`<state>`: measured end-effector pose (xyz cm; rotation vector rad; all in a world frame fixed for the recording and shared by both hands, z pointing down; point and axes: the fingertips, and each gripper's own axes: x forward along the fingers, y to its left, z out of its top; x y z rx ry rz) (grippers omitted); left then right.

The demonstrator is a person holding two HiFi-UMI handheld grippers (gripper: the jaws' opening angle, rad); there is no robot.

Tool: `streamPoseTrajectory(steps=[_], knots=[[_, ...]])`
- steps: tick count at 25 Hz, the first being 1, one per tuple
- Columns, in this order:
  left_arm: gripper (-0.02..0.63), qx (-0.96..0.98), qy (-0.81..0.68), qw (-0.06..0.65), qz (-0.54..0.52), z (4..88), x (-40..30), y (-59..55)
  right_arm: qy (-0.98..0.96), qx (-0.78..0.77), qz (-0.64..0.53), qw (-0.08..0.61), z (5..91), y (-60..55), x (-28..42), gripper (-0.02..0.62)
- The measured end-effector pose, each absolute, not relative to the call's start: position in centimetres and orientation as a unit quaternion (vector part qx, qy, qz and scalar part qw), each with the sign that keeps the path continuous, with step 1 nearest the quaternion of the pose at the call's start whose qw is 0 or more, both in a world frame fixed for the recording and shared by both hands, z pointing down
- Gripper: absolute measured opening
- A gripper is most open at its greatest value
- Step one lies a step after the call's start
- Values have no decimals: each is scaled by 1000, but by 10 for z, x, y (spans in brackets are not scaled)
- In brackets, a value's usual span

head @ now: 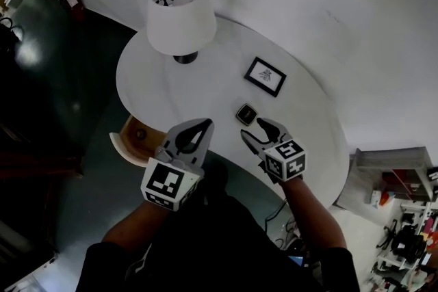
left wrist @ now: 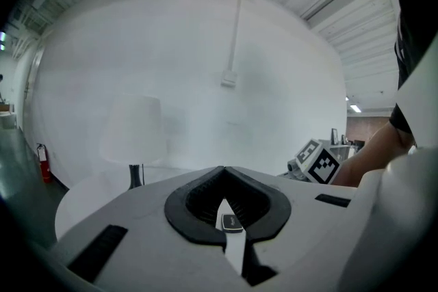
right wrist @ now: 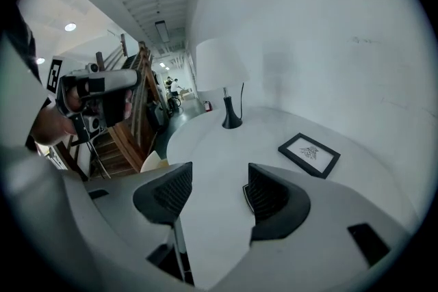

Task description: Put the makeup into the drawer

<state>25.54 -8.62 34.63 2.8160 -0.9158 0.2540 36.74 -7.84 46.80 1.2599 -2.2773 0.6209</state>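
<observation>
Head view: your right gripper (head: 252, 128) holds its jaws wide and empty just beside the small dark square makeup compact (head: 246, 113) on the round white table (head: 304, 109), apparently set to grab it, while your left gripper (head: 204, 125) waits, jaws closed on nothing, by the open wooden drawer (head: 133, 137).

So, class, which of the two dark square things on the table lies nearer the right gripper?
The small dark compact, just ahead of the right gripper; the picture frame, bigger with a white middle, lies farther off.
</observation>
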Motion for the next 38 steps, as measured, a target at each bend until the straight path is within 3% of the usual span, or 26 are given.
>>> streamPoseTrajectory(steps=[17,38], knots=[[11,936,-312,113,113,392,275,-108,-807,411,231,356,574,-119,399,259],[11,926,-334,138,113,419,264,-121,-790,340,251,445,619,-138,403,278]])
